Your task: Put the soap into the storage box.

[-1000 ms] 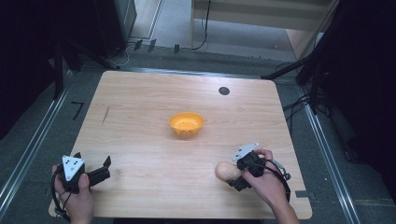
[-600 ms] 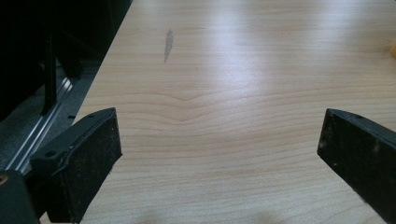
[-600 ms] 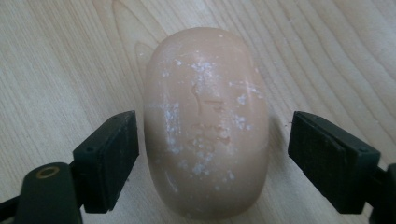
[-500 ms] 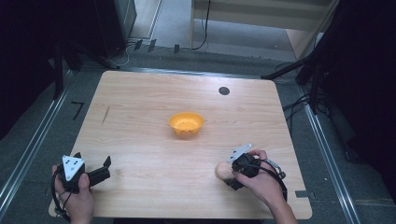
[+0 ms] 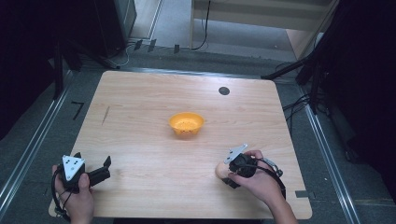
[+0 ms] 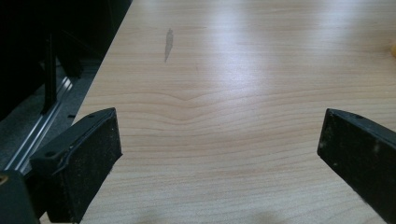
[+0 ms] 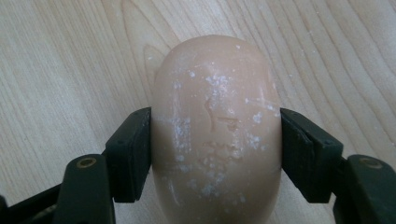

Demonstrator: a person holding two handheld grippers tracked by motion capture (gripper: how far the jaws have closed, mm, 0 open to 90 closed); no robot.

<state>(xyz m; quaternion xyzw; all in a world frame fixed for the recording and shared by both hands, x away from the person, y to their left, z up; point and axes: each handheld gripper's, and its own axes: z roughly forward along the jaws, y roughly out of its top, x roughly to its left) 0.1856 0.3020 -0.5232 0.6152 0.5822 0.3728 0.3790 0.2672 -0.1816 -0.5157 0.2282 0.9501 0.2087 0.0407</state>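
My right tongs (image 7: 215, 154) just closed across the waist of the smooth beige oval soap bar (image 7: 215, 130): slippery, firm, light. Left tongs (image 6: 219, 154) wide, w/ nothing between.

1. Left gripper (image 6: 219, 154): both black jaws stand wide apart, nothing between them, bare wood under the gap.
2. Wooden table (image 6: 243, 70): pale grain with glare; a small dark mark (image 6: 168, 45) farther off.
3. Orange sliver (image 6: 393, 49) at the right edge, probably a bowl.
4. Table's left edge, then metal rail (image 6: 35, 140) and dark floor.
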